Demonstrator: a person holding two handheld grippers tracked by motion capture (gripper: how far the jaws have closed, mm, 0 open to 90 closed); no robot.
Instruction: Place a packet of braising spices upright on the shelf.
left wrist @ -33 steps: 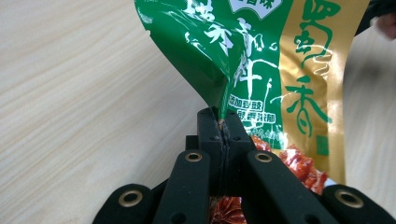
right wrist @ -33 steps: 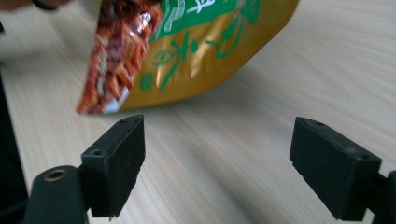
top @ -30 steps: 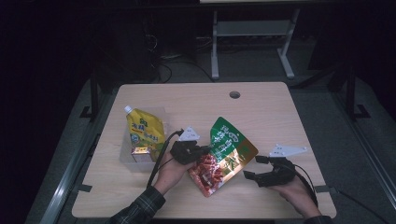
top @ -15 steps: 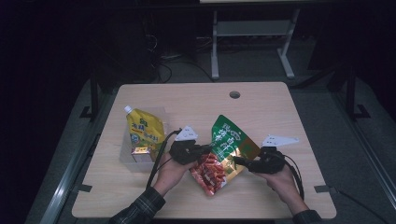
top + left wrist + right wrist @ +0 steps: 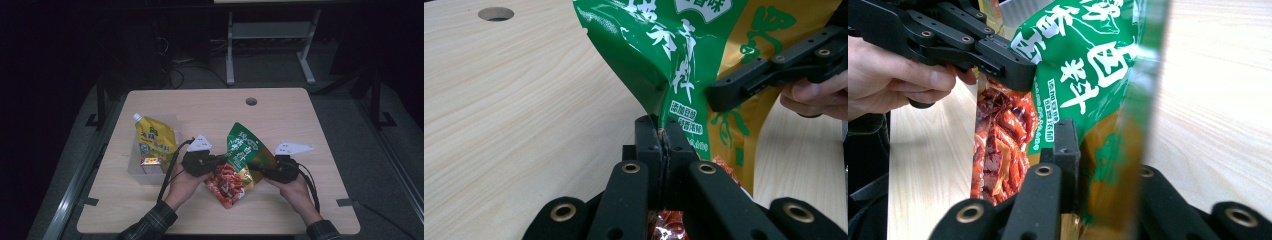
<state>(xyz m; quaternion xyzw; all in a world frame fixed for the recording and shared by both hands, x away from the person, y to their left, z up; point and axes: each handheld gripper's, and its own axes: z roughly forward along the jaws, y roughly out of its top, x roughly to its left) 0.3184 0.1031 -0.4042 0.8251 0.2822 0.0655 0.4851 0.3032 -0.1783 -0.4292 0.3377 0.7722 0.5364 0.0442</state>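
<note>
From the high view, a pale wooden table [image 5: 210, 110] with a round cable hole [image 5: 251, 101] near its far edge stands in a dark room; a grey metal stand [image 5: 270, 40] rises behind it on the floor. The far half of the table is bare wood, as is the near right corner. Near the left edge a yellow sauce pouch [image 5: 155, 141] stands in a clear box [image 5: 145, 167]. At the middle of the near half, a green and red snack bag [image 5: 239, 165] is held up between the left gripper [image 5: 212, 161] and the right gripper [image 5: 260, 167].

In the left gripper view, the left gripper [image 5: 663, 137] is clamped tight on a pinched fold of the bag [image 5: 664, 60], its jaws meeting on the foil. The right gripper [image 5: 724, 97] reaches in from the right against the bag's gold side.

In the right gripper view, the right gripper [image 5: 1098, 150] has just been closing with the bag's [image 5: 1083, 75] edge between its jaws, and they now grip it. The left gripper [image 5: 1020, 75] holds the bag's other side, a hand [image 5: 893, 75] behind it. Bare tabletop lies to the right.
</note>
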